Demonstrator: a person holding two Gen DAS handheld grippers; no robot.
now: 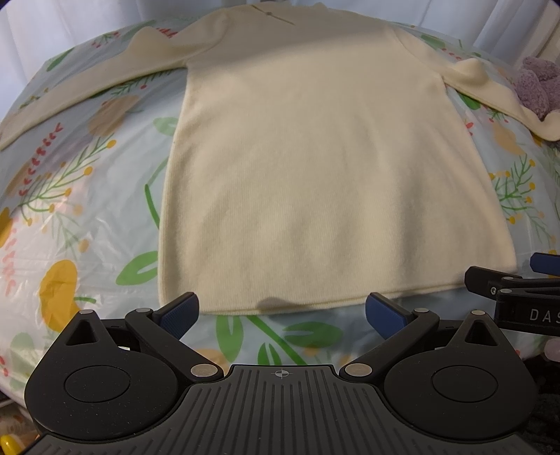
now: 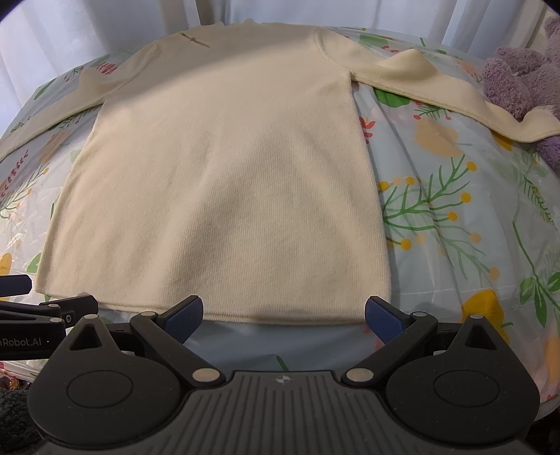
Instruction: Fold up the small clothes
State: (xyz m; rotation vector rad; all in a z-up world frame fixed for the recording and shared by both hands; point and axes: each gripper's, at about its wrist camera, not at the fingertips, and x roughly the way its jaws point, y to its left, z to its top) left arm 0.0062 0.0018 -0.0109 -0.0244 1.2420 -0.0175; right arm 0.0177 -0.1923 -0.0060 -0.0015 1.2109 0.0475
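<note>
A cream long-sleeved sweater [image 1: 315,168] lies flat on a floral cloth, hem toward me and both sleeves spread outward; it also shows in the right wrist view [image 2: 227,175]. My left gripper [image 1: 281,313] is open and empty, just short of the hem near its left-middle. My right gripper [image 2: 283,315] is open and empty, just short of the hem near its right corner. The right gripper shows at the right edge of the left wrist view [image 1: 525,290], and the left gripper shows at the left edge of the right wrist view [image 2: 35,315].
A floral plastic-covered cloth [image 1: 70,210] covers the surface, also seen in the right wrist view [image 2: 455,210]. A purple plush toy [image 2: 525,77] lies on the right sleeve's end, also visible in the left wrist view [image 1: 535,84]. White curtains [image 2: 70,31] hang behind.
</note>
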